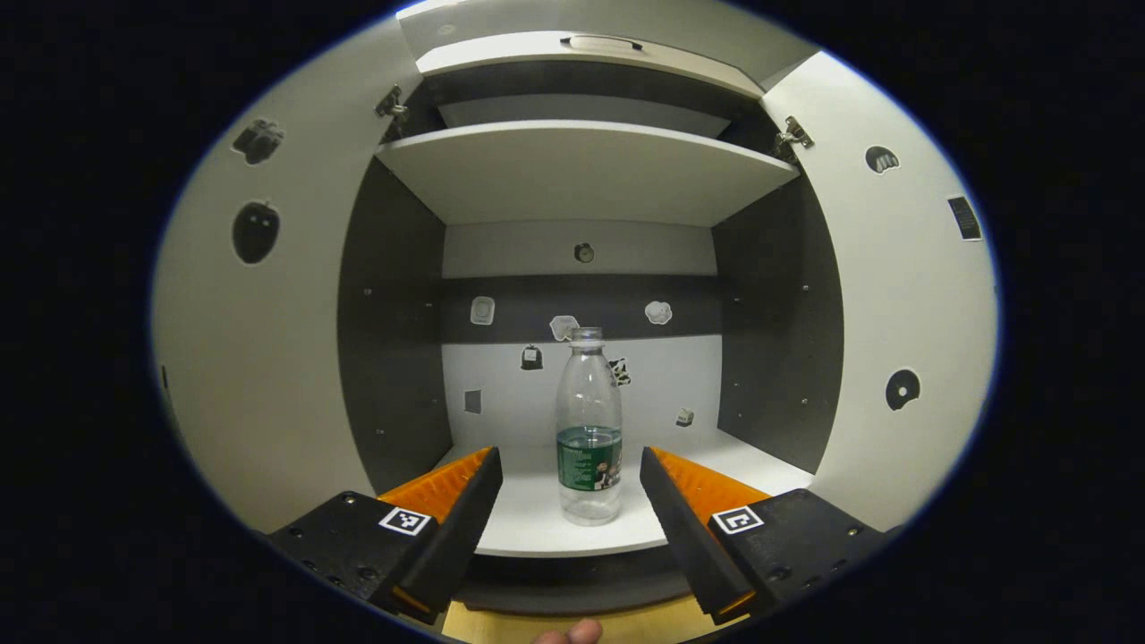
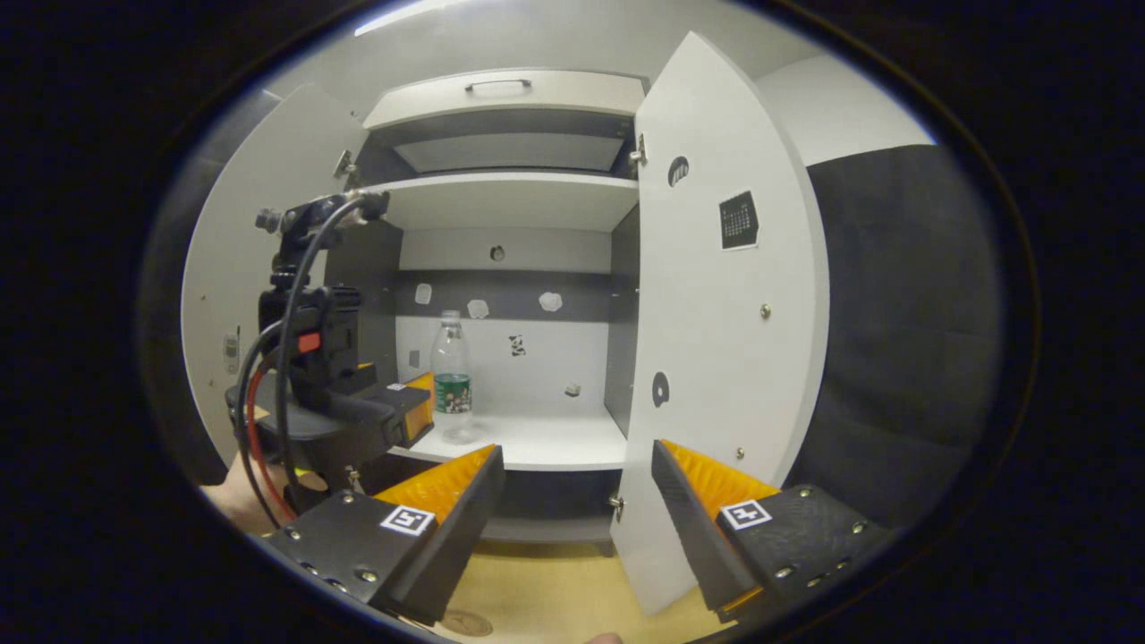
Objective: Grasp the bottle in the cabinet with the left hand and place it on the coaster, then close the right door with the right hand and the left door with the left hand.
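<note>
A clear plastic bottle (image 1: 589,429) with a green label stands upright on the cabinet's lower shelf (image 1: 528,532), near its front edge. My left gripper (image 1: 570,465) is open just in front of the shelf, and the bottle stands beyond its tips, in line with the gap, untouched. The right gripper view shows the bottle (image 2: 452,376) with the left gripper (image 2: 420,402) reaching the shelf beside it. My right gripper (image 2: 577,456) is open and holds nothing, back from the cabinet near the open right door (image 2: 716,358). The left door (image 2: 241,259) is also open. A round brownish disc (image 2: 465,623), perhaps the coaster, lies on the wooden table.
An upper shelf (image 1: 581,165) spans the cabinet above the bottle, with a drawer front (image 2: 505,94) higher up. Small stickers dot the back wall and both doors. The right door's lower edge hangs between my right gripper's fingers. A fingertip (image 1: 572,633) shows at the bottom.
</note>
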Demonstrator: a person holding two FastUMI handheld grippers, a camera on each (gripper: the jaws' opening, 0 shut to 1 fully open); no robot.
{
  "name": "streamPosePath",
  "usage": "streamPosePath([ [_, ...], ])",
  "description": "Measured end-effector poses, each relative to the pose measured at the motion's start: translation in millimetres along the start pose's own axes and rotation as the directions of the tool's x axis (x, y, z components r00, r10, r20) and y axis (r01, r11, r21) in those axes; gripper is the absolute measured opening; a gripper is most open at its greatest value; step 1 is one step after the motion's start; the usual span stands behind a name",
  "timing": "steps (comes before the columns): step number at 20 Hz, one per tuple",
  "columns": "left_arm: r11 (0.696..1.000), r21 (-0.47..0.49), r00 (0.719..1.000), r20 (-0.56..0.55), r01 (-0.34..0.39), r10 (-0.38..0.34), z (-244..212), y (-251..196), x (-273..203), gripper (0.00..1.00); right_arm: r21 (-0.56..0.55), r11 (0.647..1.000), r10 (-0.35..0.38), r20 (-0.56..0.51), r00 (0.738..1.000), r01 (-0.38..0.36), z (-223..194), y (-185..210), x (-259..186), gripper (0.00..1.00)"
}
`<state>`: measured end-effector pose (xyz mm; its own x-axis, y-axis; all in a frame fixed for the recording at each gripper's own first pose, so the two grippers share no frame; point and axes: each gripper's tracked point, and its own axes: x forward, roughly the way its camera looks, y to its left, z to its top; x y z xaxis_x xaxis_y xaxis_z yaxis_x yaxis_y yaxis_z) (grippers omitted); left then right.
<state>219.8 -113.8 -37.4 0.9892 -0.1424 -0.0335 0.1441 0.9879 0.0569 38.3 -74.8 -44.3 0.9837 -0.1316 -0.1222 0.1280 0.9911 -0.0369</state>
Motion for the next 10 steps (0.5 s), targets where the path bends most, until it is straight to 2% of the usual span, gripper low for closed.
streamPosePath([
  [3, 1.000, -0.001, 1.000, -0.006, 0.009, -0.009, -4.9, -3.9, 28.2, 0.98, 0.003, 1.000, -0.009, -0.017, 1.000, 0.009, -5.9, -1.5, 7.0, 0.97],
  [4, 1.000, -0.003, 1.000, -0.008, 0.014, -0.015, -5.8, -5.9, 37.8, 0.98, 0.004, 1.000, -0.011, -0.026, 1.000, 0.011, -8.3, -1.6, 10.1, 1.00],
  [5, 1.000, -0.002, 1.000, -0.011, 0.017, -0.017, -7.2, -7.7, 46.2, 0.98, 0.003, 1.000, -0.013, -0.031, 0.999, 0.013, -8.7, -2.7, 12.3, 0.97],
  [6, 1.000, 0.001, 1.000, -0.013, 0.013, -0.013, -9.3, -7.1, 53.3, 0.98, 0.004, 1.000, -0.013, -0.036, 0.999, 0.013, -9.4, -3.8, 14.4, 1.00],
  [10, 1.000, 0.007, 1.000, -0.024, 0.011, -0.011, -16.6, -9.1, 78.1, 0.98, 0.014, 1.000, -0.012, -0.042, 0.999, 0.013, -9.4, -5.5, 20.6, 1.00],
])
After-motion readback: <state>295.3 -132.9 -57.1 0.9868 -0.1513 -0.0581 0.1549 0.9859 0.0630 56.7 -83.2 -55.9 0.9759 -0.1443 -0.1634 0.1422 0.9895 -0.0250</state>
